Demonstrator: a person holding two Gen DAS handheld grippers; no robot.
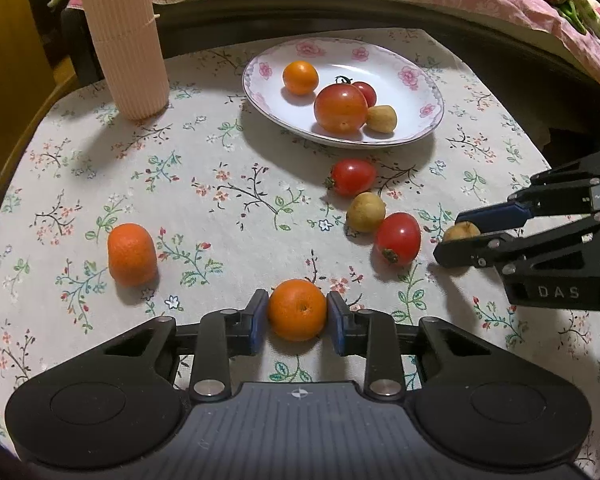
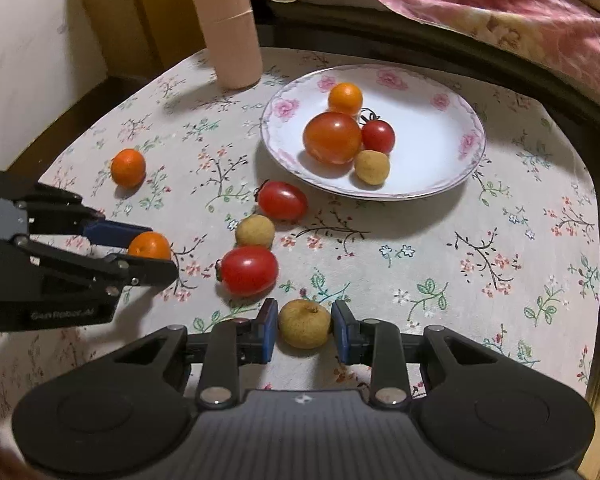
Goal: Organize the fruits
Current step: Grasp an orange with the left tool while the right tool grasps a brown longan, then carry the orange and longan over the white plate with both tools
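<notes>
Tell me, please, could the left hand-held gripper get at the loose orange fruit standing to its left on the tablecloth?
Probably not right away: the left hand-held gripper is shut on another orange fruit. The path itself looks free, since only bare tablecloth separates it from the loose orange fruit.

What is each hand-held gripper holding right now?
Left hand-held gripper: closed on an orange.
Right hand-held gripper: closed on a longan.

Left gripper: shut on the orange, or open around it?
Shut on it: the left gripper has both blue pads against the small orange, which sits on the tablecloth.
</notes>
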